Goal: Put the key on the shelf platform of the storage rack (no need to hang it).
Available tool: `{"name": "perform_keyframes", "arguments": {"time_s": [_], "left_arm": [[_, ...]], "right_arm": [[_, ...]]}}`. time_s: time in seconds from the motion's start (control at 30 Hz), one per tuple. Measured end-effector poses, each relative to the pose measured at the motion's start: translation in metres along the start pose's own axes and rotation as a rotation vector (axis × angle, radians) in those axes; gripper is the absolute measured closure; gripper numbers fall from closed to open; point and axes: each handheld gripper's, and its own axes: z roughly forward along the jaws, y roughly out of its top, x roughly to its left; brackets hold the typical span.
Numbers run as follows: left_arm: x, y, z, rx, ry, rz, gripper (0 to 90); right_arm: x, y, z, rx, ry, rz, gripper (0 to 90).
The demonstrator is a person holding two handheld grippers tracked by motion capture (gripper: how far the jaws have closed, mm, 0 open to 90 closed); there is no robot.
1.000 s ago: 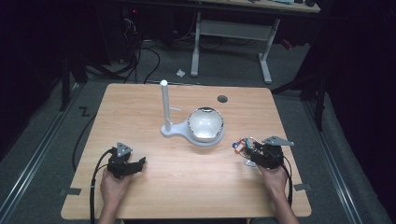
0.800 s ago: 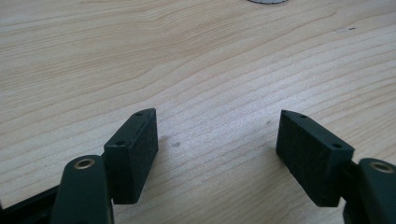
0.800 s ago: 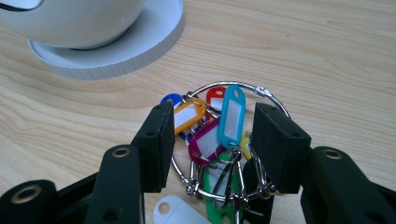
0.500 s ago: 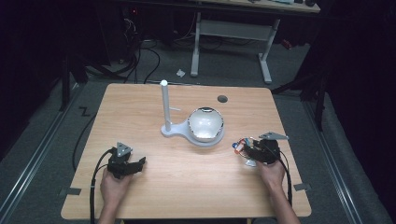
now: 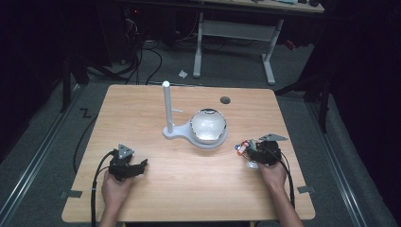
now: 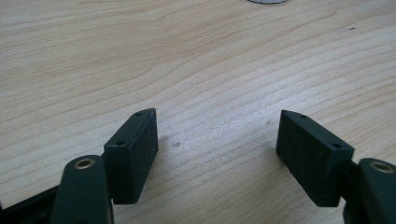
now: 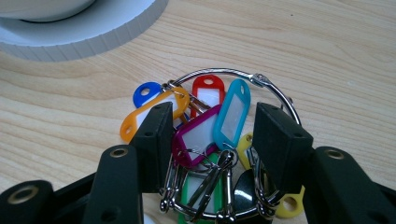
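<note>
Comparing this moment with the high view of a second before, we found little had shifted: the right gripper [image 5: 253, 152] had edged a touch nearer our side of the table, its grey plate turned slightly, while the left gripper [image 5: 135, 166] lay where it had been. In the right gripper view, the jaws stood part-way closed on either side of a bunch of coloured key tags [image 7: 205, 126] strung on a large metal ring [image 7: 261, 81] with several snap hooks; the pads flanked the cluster closely, yet we could not tell whether they truly pinched it or merely bracketed it. The bunch rested on the wooden table [image 5: 189, 189], near the right edge, just short of the white stand's round base [image 7: 107, 28]. That stand [image 5: 196, 135] carried a shiny bowl-shaped dish [image 5: 208, 125] and an upright white post [image 5: 167, 106] with a small peg on its side, and we judged the ring was meant to be hung there. The left gripper's jaws were spread wide over bare wood, holding nothing. We took the small drift of the right hand as a settling of grip before a lift, so the hanging itself remained wholly undone, and the ring would need to come up level to clear the dish.
</note>
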Motion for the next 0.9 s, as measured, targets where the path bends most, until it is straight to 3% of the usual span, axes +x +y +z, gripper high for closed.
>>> {"name": "perform_keyframes", "arguments": {"time_s": [0.17, 0.53, 0.8, 0.9], "left_arm": [[0.000, 0.000, 0.000, 0.000, 0.001, -0.002, 29.8], [0.000, 0.000, 0.000, 0.000, 0.000, 0.001, 29.8], [0.000, 0.000, 0.000, 0.000, 0.000, 0.000, 29.8], [0.000, 0.000, 0.000, 0.000, 0.000, 0.001, 29.8]], "right_arm": [[-0.001, -0.002, 0.007, 0.035, -0.005, -0.014, 47.5], [-0.005, -0.002, 0.011, 0.028, 0.018, 0.004, 50.9], [-0.002, -0.003, 0.008, 0.037, 0.013, -0.036, 72.1], [-0.002, -0.003, 0.008, 0.037, 0.015, -0.043, 74.6]]}}
